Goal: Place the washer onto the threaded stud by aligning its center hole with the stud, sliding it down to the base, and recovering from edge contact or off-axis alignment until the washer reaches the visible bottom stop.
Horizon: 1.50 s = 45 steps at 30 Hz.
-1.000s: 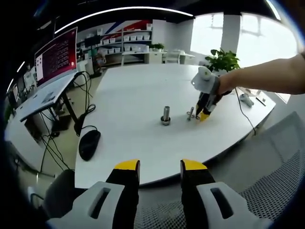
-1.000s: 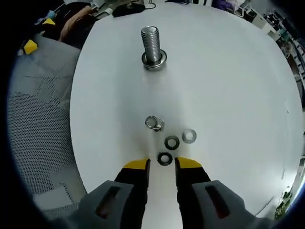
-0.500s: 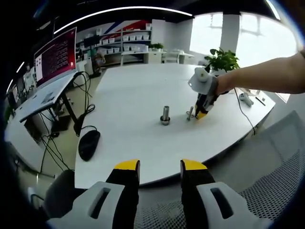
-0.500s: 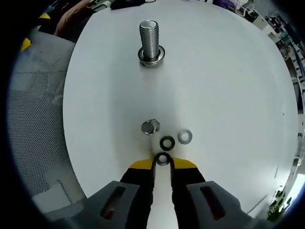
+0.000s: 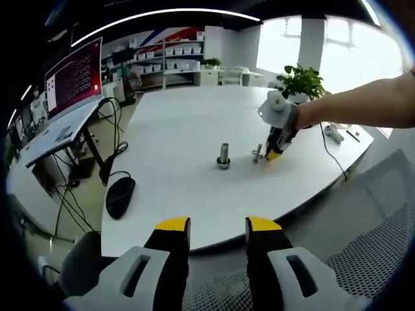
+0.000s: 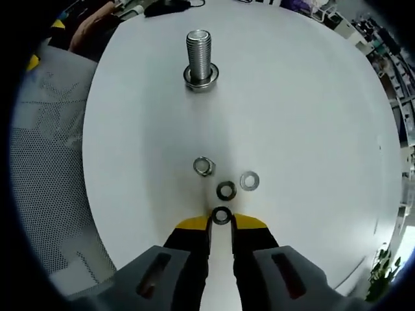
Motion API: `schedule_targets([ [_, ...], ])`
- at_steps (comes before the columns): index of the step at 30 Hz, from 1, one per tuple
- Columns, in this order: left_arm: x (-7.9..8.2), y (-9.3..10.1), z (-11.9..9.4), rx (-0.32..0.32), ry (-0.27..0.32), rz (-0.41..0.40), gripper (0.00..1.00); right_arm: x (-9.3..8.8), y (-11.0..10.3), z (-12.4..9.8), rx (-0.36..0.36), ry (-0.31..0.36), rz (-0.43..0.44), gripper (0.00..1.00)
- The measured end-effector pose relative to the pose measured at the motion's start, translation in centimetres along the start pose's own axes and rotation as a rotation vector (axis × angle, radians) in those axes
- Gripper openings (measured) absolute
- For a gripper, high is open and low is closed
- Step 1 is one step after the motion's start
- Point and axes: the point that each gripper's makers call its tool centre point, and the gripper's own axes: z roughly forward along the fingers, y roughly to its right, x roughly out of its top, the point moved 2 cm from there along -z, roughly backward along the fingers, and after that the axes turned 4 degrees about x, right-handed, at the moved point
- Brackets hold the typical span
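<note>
The threaded stud (image 6: 198, 58) stands upright on its round base on the white table (image 6: 305, 116). My right gripper (image 6: 221, 222) is shut on a dark washer (image 6: 222, 215), pinched flat between its yellow tips well short of the stud. Just beyond lie a second dark washer (image 6: 226, 190), a silver washer (image 6: 249, 181) and a hex nut (image 6: 203, 166). In the left gripper view the stud (image 5: 224, 155) sits mid-table, with the right gripper (image 5: 275, 154) reaching down beside it from the right. My left gripper (image 5: 217, 227) hangs open and holds nothing, off the table's near edge.
A black mouse (image 5: 120, 196) and cables lie at the table's left edge. A monitor (image 5: 72, 74) stands on a side desk, a plant (image 5: 302, 81) at the far right. Grey mesh chairs (image 6: 45, 142) flank the table.
The right gripper's jaws have closed from open onto the nearest dark washer. Since then that view has drawn back slightly from the stud. The left gripper has stayed put.
</note>
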Motion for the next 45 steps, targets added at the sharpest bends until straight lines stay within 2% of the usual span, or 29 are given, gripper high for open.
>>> schedule_targets([
  [7,0.0,0.0,0.0,-0.004,-0.003,0.004,0.32,1.4,0.5,-2.5,-0.008,0.111,0.05,0.14],
  [14,0.0,0.1,-0.1,-0.002,-0.002,0.001,0.32,2.0,0.6,-4.1,-0.019,0.137,0.021,0.14],
  [24,0.0,0.0,0.0,0.0,0.003,-0.003,0.32,4.9,-0.5,-6.0,-0.005,0.205,-0.031,0.14],
  [28,0.1,0.0,0.0,0.001,0.005,-0.006,0.32,5.5,-0.8,-5.4,0.021,0.207,-0.039,0.14],
  [43,0.2,0.0,0.0,0.003,0.009,-0.016,0.32,5.2,-1.5,-4.1,0.063,0.163,-0.05,0.14],
  [44,0.2,-0.1,0.0,0.004,0.01,-0.016,0.32,5.2,-1.4,-3.8,0.063,0.16,-0.051,0.13],
  [45,0.1,-0.1,0.0,0.004,0.01,-0.017,0.32,5.0,-1.4,-3.7,0.066,0.146,-0.062,0.03],
])
